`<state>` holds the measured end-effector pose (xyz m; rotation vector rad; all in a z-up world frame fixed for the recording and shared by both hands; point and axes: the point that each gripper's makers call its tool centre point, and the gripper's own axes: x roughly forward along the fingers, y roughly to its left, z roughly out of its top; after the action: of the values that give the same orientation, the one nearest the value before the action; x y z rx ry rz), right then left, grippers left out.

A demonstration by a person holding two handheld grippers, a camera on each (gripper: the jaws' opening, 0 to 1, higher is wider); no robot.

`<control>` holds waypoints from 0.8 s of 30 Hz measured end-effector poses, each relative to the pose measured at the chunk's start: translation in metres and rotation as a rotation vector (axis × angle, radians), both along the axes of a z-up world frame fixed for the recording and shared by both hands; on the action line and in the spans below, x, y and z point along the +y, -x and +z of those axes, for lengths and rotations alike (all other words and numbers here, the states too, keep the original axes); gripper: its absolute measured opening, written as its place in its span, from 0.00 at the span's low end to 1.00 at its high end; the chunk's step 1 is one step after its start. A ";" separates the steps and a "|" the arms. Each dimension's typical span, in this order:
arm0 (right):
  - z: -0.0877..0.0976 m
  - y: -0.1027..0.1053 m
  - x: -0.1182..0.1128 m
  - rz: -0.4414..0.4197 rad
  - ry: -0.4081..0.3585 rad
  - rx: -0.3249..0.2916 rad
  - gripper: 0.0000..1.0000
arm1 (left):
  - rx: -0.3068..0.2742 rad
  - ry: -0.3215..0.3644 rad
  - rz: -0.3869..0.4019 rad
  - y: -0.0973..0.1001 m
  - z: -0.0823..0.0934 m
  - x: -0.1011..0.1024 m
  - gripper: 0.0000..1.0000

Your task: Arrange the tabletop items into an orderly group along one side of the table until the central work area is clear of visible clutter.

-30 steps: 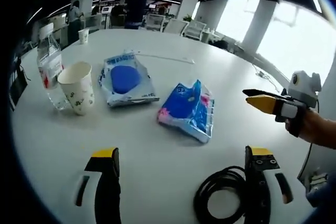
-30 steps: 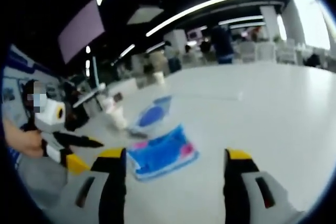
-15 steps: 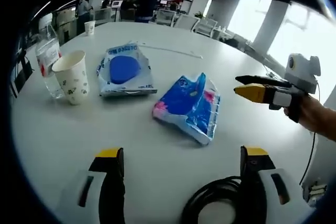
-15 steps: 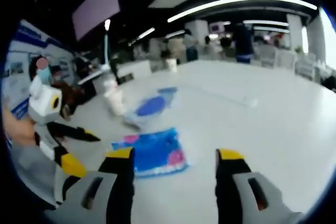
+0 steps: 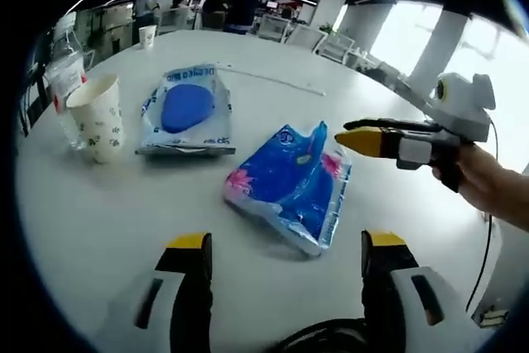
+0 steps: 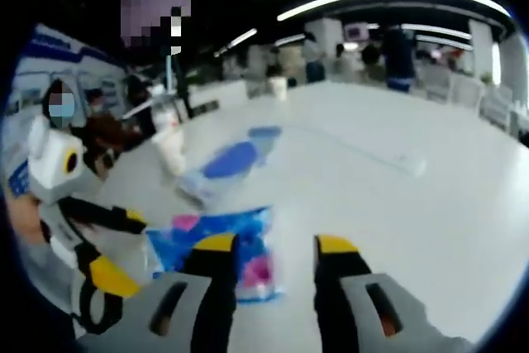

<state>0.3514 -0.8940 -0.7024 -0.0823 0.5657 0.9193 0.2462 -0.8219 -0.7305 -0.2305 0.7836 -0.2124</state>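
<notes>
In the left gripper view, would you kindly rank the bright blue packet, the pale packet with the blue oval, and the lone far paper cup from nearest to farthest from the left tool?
1. Bright blue packet: just ahead of the left tool.
2. Pale packet with the blue oval: farther, to the left.
3. Lone far paper cup: near the table's far edge.

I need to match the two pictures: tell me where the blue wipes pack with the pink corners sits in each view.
Left gripper view: wipes pack mid-frame, beyond the left gripper.
Right gripper view: wipes pack lower left of centre, at the right gripper.
Shared landmark: paper cup.
</notes>
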 end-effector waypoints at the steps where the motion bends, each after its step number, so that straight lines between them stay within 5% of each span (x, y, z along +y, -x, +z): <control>1: -0.002 0.001 0.001 0.001 -0.003 0.016 0.31 | 0.009 -0.012 -0.009 0.001 0.001 -0.001 0.69; 10: -0.012 0.012 0.004 0.043 0.002 0.057 0.13 | 0.010 0.007 0.052 -0.010 0.001 0.002 0.49; 13: -0.016 0.013 0.004 0.055 0.030 0.057 0.02 | 0.004 -0.012 0.066 -0.012 0.002 0.005 0.34; 19: -0.012 0.016 0.003 0.059 0.057 0.035 0.00 | -0.010 -0.052 0.071 -0.012 0.004 0.013 0.12; 24: -0.006 0.021 -0.003 0.043 0.069 0.011 0.00 | -0.020 -0.052 0.070 -0.017 0.007 0.016 0.08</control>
<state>0.3302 -0.8969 -0.7087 -0.1523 0.6075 0.9423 0.2629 -0.8056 -0.7238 -0.2055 0.7591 -0.1280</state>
